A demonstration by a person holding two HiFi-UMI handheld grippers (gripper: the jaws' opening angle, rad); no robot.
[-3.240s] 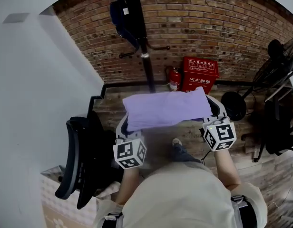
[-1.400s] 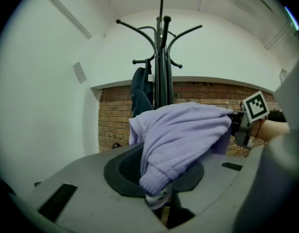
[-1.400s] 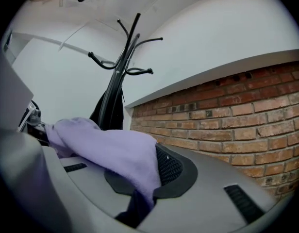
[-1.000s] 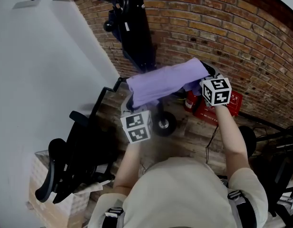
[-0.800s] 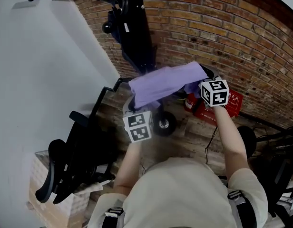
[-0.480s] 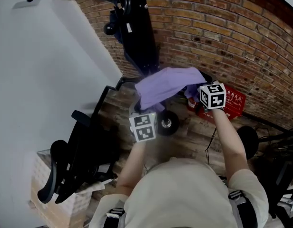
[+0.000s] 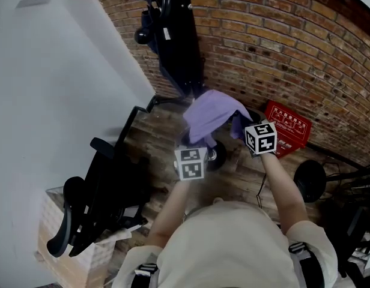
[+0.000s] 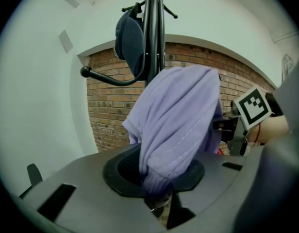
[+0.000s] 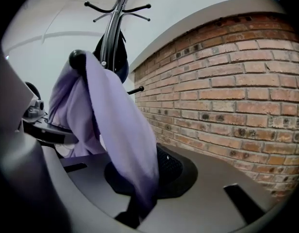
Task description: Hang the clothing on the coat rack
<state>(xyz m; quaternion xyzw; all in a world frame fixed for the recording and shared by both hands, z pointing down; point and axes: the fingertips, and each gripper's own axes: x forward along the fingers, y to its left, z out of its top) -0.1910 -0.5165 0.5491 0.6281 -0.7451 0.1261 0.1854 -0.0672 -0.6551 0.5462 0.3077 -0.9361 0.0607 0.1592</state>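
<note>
The lilac garment (image 7: 210,114) hung just in front of the coat rack (image 7: 180,35), below its upper pegs, and was held by both grippers. The left gripper (image 8: 159,204), directly before the rack's pole, had a bunched fold of the garment pinched between its jaws, which were opening. The right gripper (image 9: 135,211), to the right of the pole, was clamped on another edge. The cloth's top fold met a ball-tipped peg (image 9: 77,58) of the rack. A dark blue item (image 8: 129,40) hung higher on the rack.
</note>
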